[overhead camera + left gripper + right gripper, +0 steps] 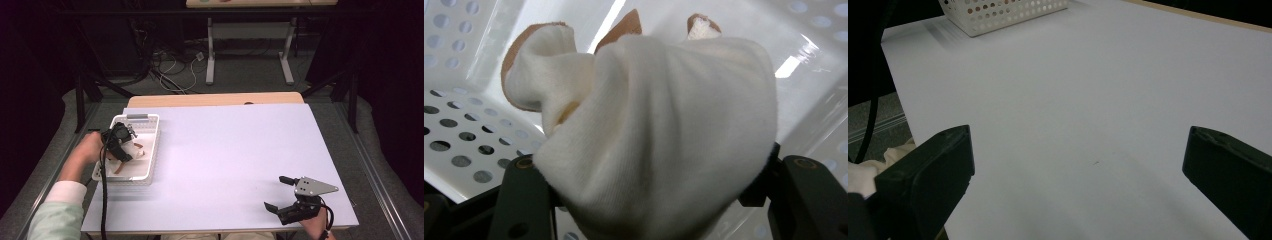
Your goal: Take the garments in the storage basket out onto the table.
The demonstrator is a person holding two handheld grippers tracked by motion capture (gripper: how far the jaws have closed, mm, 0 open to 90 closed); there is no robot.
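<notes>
Bunching between its jaws, the cream sock [659,140] is apparently pinched by the left hand-held gripper [131,134] inside the white basket [150,120].

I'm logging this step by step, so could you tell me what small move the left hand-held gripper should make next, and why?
Probably lift straight up. The left hand-held gripper is already shut on the cream cloth inside the white basket, so raising it should clear the basket walls. The right hand-held gripper rests open on the table.

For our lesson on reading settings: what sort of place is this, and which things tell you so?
Probably a lab or recording workspace, not a home: a white-covered table ringed by dark curtains, loose cables on the floor behind, and a hand-held gripper with a cable.
</notes>
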